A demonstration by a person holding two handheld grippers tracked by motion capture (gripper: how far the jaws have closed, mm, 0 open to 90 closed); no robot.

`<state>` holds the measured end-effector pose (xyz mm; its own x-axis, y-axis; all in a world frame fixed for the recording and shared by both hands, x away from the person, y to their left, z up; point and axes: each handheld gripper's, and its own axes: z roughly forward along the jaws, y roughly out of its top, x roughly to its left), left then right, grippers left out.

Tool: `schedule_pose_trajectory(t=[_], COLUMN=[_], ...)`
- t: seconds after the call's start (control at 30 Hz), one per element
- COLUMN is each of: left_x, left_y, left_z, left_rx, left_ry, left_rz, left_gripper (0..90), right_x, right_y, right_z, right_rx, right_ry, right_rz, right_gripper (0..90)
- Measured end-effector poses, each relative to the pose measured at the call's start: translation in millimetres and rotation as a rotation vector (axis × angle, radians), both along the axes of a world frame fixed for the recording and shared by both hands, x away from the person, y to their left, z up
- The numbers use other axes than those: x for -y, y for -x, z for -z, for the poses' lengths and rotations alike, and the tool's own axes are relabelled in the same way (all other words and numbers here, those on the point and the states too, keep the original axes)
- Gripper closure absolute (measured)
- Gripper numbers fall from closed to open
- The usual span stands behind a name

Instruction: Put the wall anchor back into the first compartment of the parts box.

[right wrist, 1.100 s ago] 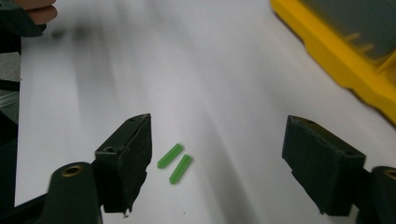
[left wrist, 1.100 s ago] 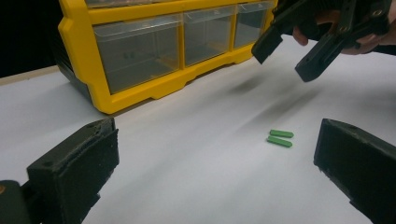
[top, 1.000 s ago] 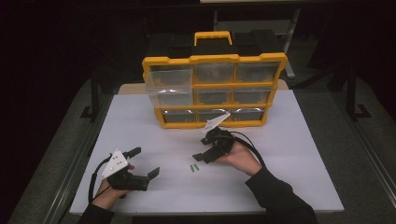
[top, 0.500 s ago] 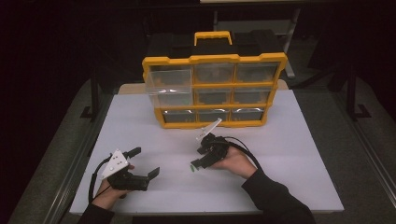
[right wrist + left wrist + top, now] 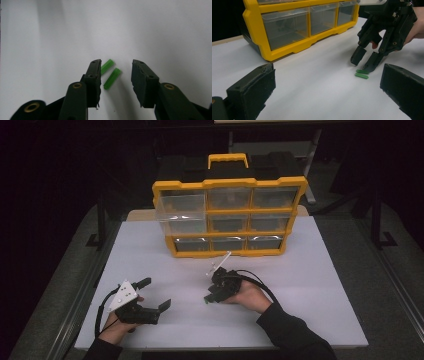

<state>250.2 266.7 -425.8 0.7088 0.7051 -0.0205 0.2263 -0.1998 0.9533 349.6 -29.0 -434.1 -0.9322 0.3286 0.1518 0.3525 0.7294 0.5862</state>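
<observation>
The organizer (image 5: 230,215) is glossy yellow plastic with clear plastic drawers (image 5: 284,26); two green ribbed pieces (image 5: 111,75), probably plastic, lie on matt white table (image 5: 310,285).

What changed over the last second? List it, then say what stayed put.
The right gripper came down over the two green plugs, its jaws closing around them, pads not yet pressing. The left gripper, open, the plugs and the yellow organizer stayed where they were.

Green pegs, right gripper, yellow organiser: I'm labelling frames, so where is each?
green pegs (image 5: 112,78), right gripper view, middle of the nearer peg.
right gripper (image 5: 366,60), left gripper view, midway between its fingertips.
yellow organiser (image 5: 230,184), high view, top frame bar.
</observation>
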Motion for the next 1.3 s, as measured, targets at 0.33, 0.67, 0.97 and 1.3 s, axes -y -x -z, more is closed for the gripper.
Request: schedule_pose_trajectory(t=[0.33,0.67,0.97,1.3], left_x=[0.0,0.5,0.7,0.8], left_y=[0.1,0.0,-0.1,-0.2], left_z=[-0.1,-0.1,-0.1,0.1], left_rx=[0.0,0.001,0.003,0.004], left_ry=[-0.003,-0.003,-0.004,-0.006], left_rz=[0.0,0.001,0.003,0.004], left_gripper=[0.0,0.0,0.0,0.0], right_x=[-2.4,-3.5,-4.8,-4.1], right_y=[1.6,3.3,4.3,2.7], right_z=[2.5,2.6,2.6,2.7], right_rx=[-0.012,-0.007,0.025,0.013], right_ry=[0.014,0.022,0.045,0.037], right_rz=[-0.018,-0.022,-0.009,-0.003], right_gripper=[70.2,76.0,82.9,84.2])
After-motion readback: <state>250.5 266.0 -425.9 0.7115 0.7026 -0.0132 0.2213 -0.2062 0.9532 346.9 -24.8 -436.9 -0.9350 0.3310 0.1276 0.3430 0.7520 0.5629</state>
